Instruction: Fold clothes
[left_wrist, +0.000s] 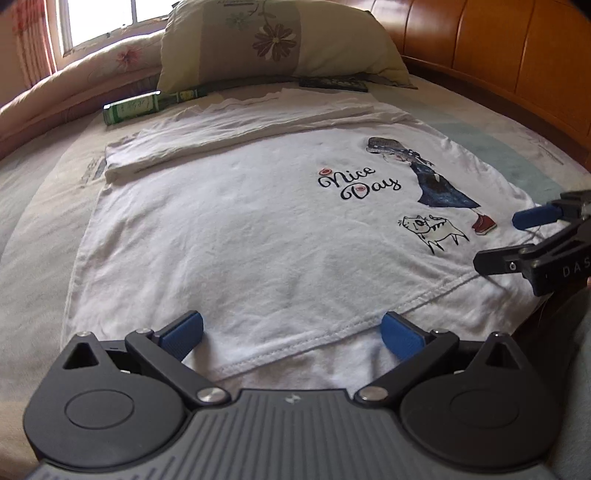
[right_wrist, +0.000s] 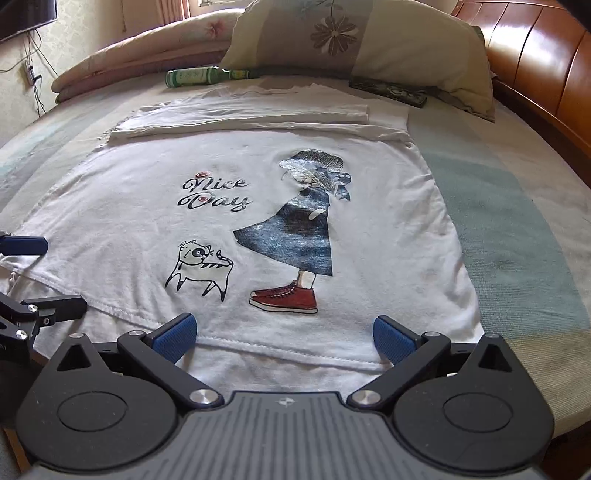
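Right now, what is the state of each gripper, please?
Left gripper: open, holding nothing, fingers over the T-shirt hem.
Right gripper: open, holding nothing, also at the hem.

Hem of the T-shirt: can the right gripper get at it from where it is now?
Probably yes. The right gripper is open, the hem lies flat between its fingers, and nothing covers it. The left gripper stands off to the side.

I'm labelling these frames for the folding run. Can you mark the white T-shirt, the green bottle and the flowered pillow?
white T-shirt (right_wrist: 140, 229): right wrist view, plain fabric left of the print.
green bottle (right_wrist: 192, 77): right wrist view, its label.
flowered pillow (left_wrist: 275, 38): left wrist view, the dark flower.
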